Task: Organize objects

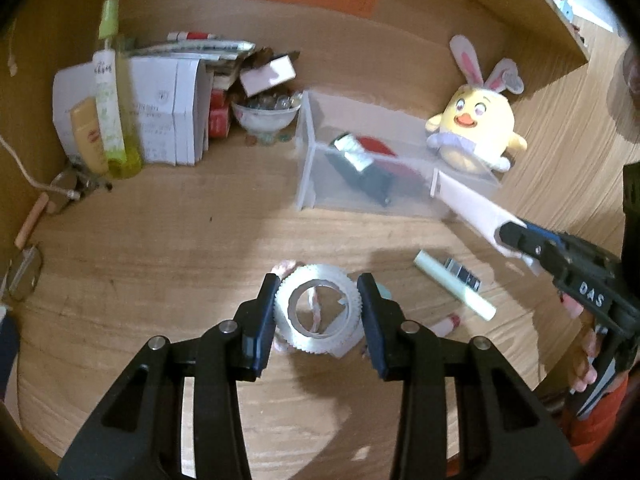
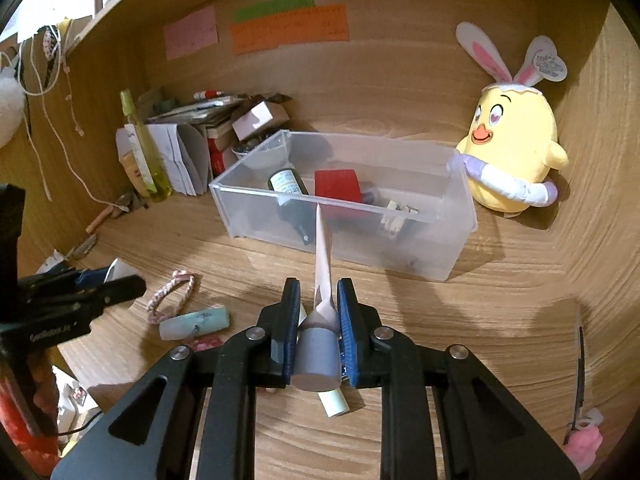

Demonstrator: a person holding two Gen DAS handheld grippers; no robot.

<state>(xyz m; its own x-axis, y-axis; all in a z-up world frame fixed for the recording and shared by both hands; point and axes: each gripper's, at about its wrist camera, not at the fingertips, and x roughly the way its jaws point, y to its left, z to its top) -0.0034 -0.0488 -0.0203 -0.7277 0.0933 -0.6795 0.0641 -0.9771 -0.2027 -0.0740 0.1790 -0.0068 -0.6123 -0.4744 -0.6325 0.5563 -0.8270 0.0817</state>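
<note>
Surface: a wooden table [image 2: 500,320] with wooden walls behind and at both sides, like a desk nook; coloured paper notes [image 2: 288,26] stick on the back wall at the top of the frame.

Counts: one clear bin [image 2: 452,256], one yellow plush chick [image 2: 516,152] with rabbit ears, one tape roll [image 1: 318,308], one white tube [image 2: 323,276], one braided band [image 2: 170,294], one pale green stick [image 1: 454,284] on the table at lower right of the left wrist view.

Bin: stands in the middle of the table, just beside the chick; inside it lie a dark bottle [image 2: 290,188], a red thing [image 2: 336,186] and a small clip-like piece [image 2: 398,216], not clear what.

Upper left corner: a pile of white boxes [image 1: 168,108], a bowl [image 1: 266,116] with small shiny things, and standing bottles [image 1: 120,120].

Left gripper [image 1: 318,306]: the tape roll sits between its fingers, both pads at its rim; cannot tell if it presses firmly.

Right gripper [image 2: 319,312]: clenched on the white tube, whose flat end points to the front wall of the bin.
</note>
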